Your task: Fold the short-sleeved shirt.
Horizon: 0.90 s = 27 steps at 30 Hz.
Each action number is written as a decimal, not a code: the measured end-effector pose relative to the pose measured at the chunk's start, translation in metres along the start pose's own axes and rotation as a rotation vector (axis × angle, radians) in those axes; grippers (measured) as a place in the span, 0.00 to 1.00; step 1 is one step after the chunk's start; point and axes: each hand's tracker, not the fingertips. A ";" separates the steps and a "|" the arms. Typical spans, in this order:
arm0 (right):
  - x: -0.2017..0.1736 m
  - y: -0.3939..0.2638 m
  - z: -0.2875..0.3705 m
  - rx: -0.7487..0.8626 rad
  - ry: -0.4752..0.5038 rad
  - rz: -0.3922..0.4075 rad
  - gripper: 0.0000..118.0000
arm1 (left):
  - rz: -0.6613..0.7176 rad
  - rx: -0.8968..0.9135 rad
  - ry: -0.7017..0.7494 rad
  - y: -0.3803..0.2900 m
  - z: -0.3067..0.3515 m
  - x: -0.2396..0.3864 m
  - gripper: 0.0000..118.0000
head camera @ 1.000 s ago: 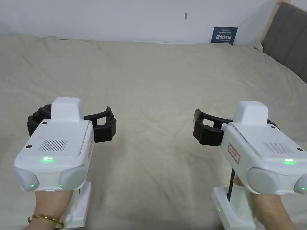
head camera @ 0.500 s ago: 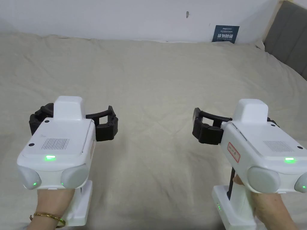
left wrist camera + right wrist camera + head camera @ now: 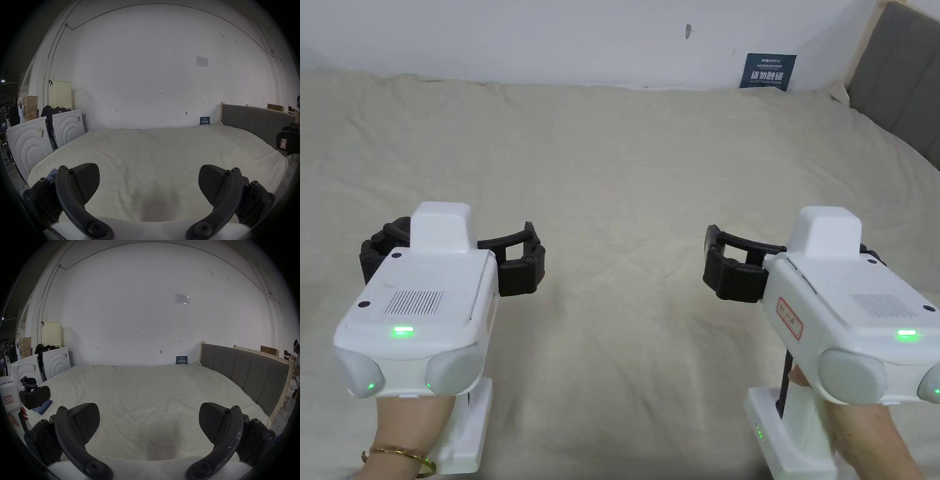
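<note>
I hold the left gripper [image 3: 450, 250] and right gripper [image 3: 794, 262] level over the cream bedsheet [image 3: 625, 175], jaws apart and empty. A folded blue cloth [image 3: 43, 407], possibly the shirt, lies beside my left gripper; I should reach there first. The blue wall sign [image 3: 767, 71] carries writing I won't read out.

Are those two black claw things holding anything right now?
No. The left hand-held gripper and the right hand-held gripper both have their jaws wide apart over the beige bed cover, with nothing between them.
</note>
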 end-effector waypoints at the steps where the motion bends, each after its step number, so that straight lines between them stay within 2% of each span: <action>1: -0.001 0.000 0.000 0.001 -0.001 -0.001 1.00 | 0.007 -0.007 -0.003 0.000 0.000 0.000 1.00; 27: -0.007 -0.001 -0.001 0.001 0.004 0.003 1.00 | 0.002 -0.008 0.005 -0.002 0.000 -0.002 1.00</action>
